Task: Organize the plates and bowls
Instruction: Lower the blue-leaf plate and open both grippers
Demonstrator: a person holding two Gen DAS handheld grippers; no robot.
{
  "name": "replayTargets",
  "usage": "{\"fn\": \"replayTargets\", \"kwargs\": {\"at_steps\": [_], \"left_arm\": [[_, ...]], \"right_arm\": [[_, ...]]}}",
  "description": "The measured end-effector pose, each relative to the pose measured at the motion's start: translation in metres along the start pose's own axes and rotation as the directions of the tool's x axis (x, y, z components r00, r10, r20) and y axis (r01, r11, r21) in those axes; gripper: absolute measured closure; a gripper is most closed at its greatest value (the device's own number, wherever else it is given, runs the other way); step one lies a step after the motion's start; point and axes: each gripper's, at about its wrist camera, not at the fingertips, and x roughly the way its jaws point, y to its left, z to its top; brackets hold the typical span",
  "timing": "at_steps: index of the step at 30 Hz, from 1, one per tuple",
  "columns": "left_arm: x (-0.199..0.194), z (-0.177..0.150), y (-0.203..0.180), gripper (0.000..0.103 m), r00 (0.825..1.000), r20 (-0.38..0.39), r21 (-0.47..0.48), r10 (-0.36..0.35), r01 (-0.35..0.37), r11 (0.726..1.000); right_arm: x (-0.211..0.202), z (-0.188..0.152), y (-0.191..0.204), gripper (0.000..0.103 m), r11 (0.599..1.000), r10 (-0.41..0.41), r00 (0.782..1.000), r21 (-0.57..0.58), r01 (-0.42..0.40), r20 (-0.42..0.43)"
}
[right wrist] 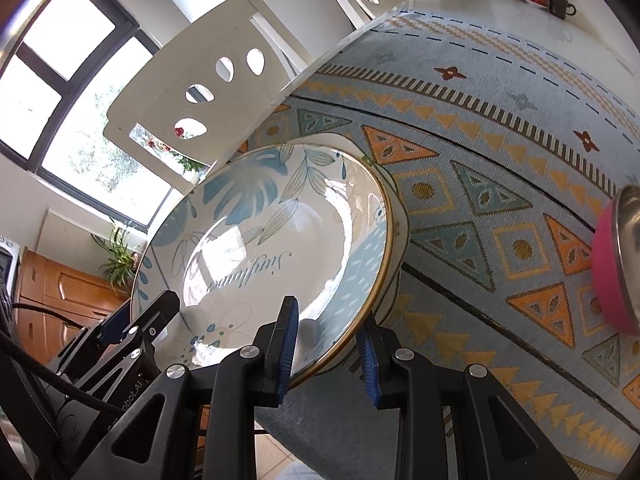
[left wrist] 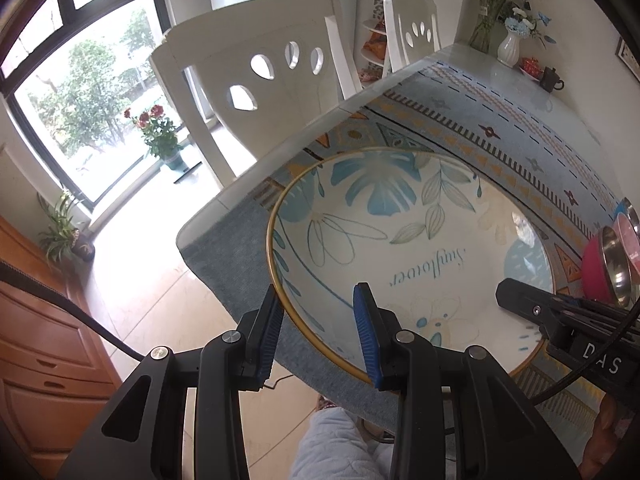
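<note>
Leaf-print plate (left wrist: 404, 248) at worktop (left wrist: 520, 136) near corner, left hand-held gripper (left wrist: 320, 336) released, pads astride rim at 7 o'clock, right hand-held gripper (right wrist: 328, 356) released, astride rim at 5, pink bowl (right wrist: 618, 264) at 3 o'clock.

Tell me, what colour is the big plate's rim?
Gold, on the plate; clearest in the left wrist view.

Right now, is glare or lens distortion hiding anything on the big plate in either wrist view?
Left wrist view: the window is blown out, but the plate reads cleanly, its lettering sharp. Right wrist view: bright reflections wash across the plate centre, partly covering the lettering; fisheye curvature bends the tablecloth lines; the pink bowl is cut by the frame edge.
</note>
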Motion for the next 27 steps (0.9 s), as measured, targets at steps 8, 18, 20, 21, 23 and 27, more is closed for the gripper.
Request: {"fn": "replayTargets", "kwargs": {"at_steps": [8, 18, 20, 21, 23, 27], "left_arm": [[0.007, -0.007, -0.01, 0.071, 0.999, -0.036, 0.023, -0.024, 0.025, 0.999], [0.006, -0.009, -0.009, 0.069, 0.997, -0.074, 0.018, -0.009, 0.011, 1.0], [-0.002, -0.004, -0.01, 0.069, 0.994, -0.08, 0.046, 0.071, -0.067, 0.997], [-0.005, -0.001, -0.01, 0.068, 0.993, -0.084, 0.053, 0.077, -0.073, 0.996], [-0.016, 0.007, -0.01, 0.068, 0.994, -0.093, 0.044, 0.059, -0.055, 0.998], [-0.029, 0.018, -0.011, 0.062, 0.991, -0.116, 0.023, 0.066, -0.063, 0.998]], "right_arm": [[0.006, -0.006, -0.004, 0.075, 0.999, -0.03, 0.999, -0.018, 0.03, -0.016], [0.009, -0.01, 0.0, 0.073, 0.999, -0.045, 0.998, -0.03, 0.044, -0.049], [0.007, -0.009, 0.002, 0.072, 0.998, -0.043, 0.997, -0.044, 0.04, -0.068], [0.005, -0.009, 0.005, 0.071, 0.996, -0.057, 0.996, -0.077, 0.052, -0.065], [-0.005, -0.011, 0.014, 0.045, 0.982, -0.105, 0.994, -0.157, 0.102, -0.013], [-0.03, -0.013, 0.027, 0.024, 0.953, -0.111, 0.987, -0.269, 0.138, 0.116]]}}
